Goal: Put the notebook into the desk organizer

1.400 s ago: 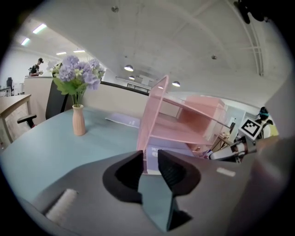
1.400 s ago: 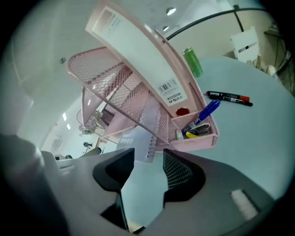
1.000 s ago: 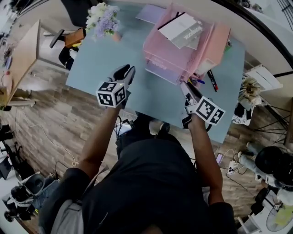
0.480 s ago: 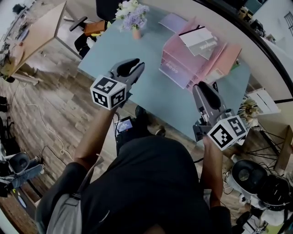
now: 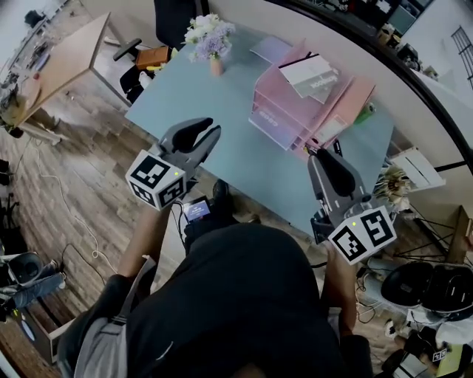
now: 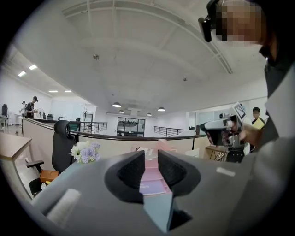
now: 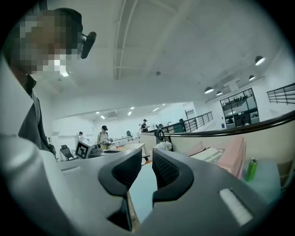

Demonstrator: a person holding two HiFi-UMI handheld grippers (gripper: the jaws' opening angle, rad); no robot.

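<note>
A white notebook [image 5: 311, 74] with a dark spine lies tilted on top of the pink desk organizer [image 5: 284, 111] at the far right of the blue-grey table [image 5: 199, 96]. My left gripper [image 5: 201, 130] hovers near the table's front edge, well short of the organizer. Its jaws stand nearly together with nothing between them [image 6: 150, 159]. My right gripper [image 5: 324, 158] is raised over the table's right front corner, shut and empty [image 7: 146, 159]. Past its jaws, the right gripper view shows the organizer [image 7: 230, 159] and the notebook [image 7: 209, 154].
A small vase of flowers [image 5: 209, 37] stands at the table's far left corner, and a lilac folder [image 5: 270, 48] lies behind the organizer. A green bottle [image 5: 367, 112] stands right of the organizer. A dark office chair [image 5: 174, 15] and a wooden desk [image 5: 59, 63] are beyond the table.
Both grippers have lifted off the table and drawn back toward the person. The right gripper has left the pens by the organizer's front.
</note>
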